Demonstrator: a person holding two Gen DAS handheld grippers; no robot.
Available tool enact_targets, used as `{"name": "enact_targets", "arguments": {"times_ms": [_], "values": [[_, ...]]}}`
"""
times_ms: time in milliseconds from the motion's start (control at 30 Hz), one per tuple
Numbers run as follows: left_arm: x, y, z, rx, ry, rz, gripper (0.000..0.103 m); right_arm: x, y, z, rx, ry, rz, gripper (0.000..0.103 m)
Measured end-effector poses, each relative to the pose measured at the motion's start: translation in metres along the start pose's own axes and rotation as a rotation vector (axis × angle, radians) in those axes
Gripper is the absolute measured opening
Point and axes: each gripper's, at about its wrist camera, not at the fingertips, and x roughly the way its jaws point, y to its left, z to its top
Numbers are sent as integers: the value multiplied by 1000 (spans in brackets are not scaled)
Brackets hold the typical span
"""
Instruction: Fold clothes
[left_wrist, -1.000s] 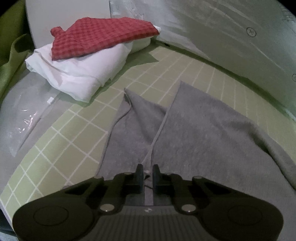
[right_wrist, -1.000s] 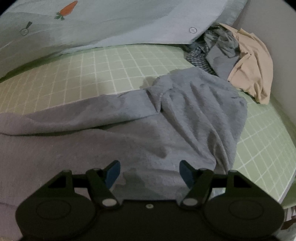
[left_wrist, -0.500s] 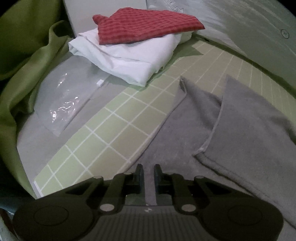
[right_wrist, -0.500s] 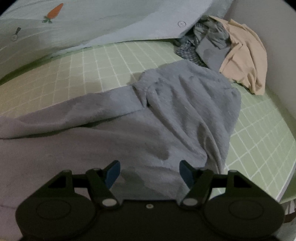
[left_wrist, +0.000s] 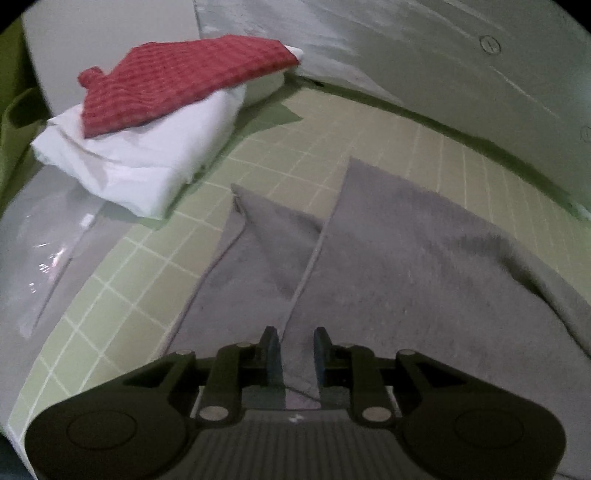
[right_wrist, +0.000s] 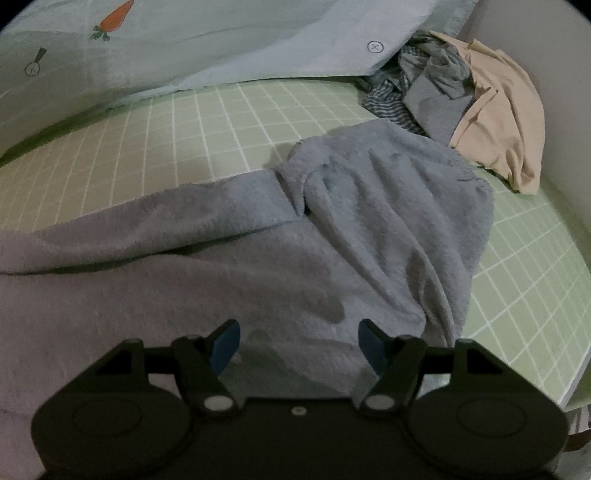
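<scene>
A grey fleece garment (left_wrist: 406, 266) lies spread on the green checked bed sheet (left_wrist: 147, 288). In the left wrist view two of its flaps overlap, with a hem edge running down between my fingers. My left gripper (left_wrist: 294, 354) is narrowly open over that hem, with fabric between the pads. In the right wrist view the same garment (right_wrist: 295, 236) is rumpled, a sleeve stretching left. My right gripper (right_wrist: 298, 341) is open wide just above the cloth, holding nothing.
A folded white cloth (left_wrist: 147, 155) with a folded red checked cloth (left_wrist: 177, 77) on top sits at back left. A clear plastic bag (left_wrist: 40, 251) lies left. A heap of unfolded clothes (right_wrist: 476, 96) sits at back right. A pale quilt (right_wrist: 221, 40) borders the far side.
The left gripper swung left and back again, and its jaws have parted a little around the hem. The right gripper stayed open over the garment, shifting only slightly.
</scene>
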Motion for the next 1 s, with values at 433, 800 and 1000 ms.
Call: {"name": "enact_targets", "arguments": {"times_ms": [433, 800, 1000], "values": [[-50, 12, 10, 10, -122, -57, 1, 4, -6, -9, 49, 21, -17, 71], [-62, 86, -38, -212, -11, 82, 2, 2, 3, -20, 40, 24, 2, 71], [-54, 81, -20, -201, -35, 62, 24, -4, 0, -21, 38, 6, -9, 71]]}}
